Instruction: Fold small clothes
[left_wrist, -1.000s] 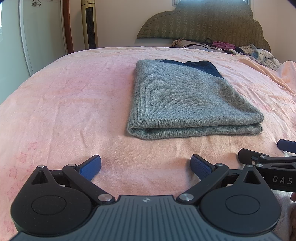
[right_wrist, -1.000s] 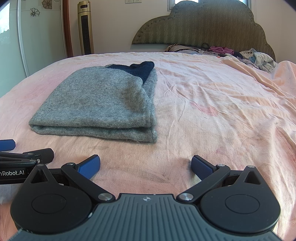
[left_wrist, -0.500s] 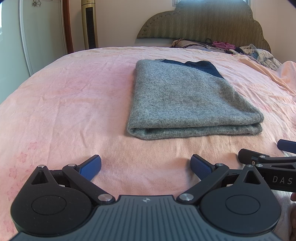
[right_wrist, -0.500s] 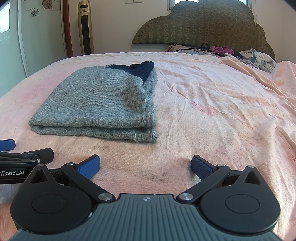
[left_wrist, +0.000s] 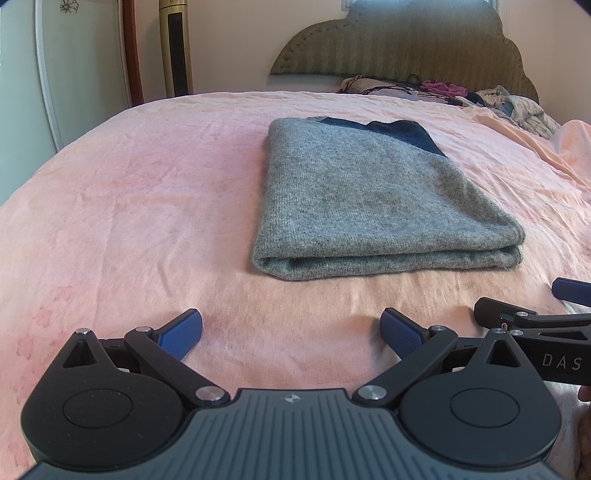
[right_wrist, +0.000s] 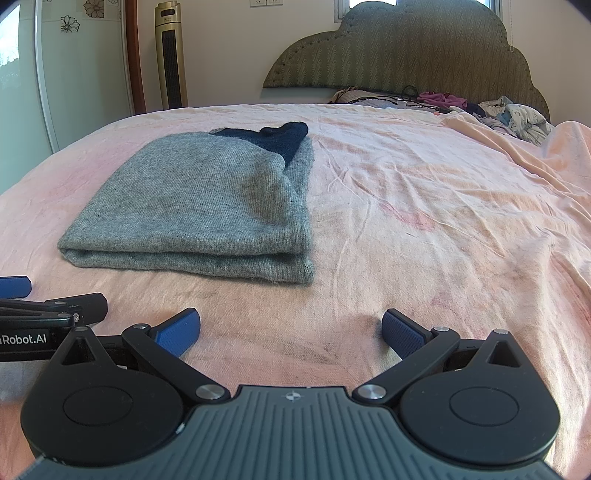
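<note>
Grippers low at frame bottom, left gripper (left_wrist: 291, 328) and right gripper (right_wrist: 291, 328) side by side, jaws wide apart, empty | sweater (left_wrist: 369, 199) folded, centre frame on sheet (left_wrist: 129, 221), clear of both | likely done; any tidy-up should pinch the near fold evenly | clothes pile (right_wrist: 517, 118) upper right by headboard (right_wrist: 406, 48)

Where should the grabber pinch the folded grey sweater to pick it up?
Probably the thick rounded fold edge nearest the grippers, on the grey sweater. Come in low from the near side with the left gripper: that edge lies bare and stacked, so open jaws could close over every layer.
</note>
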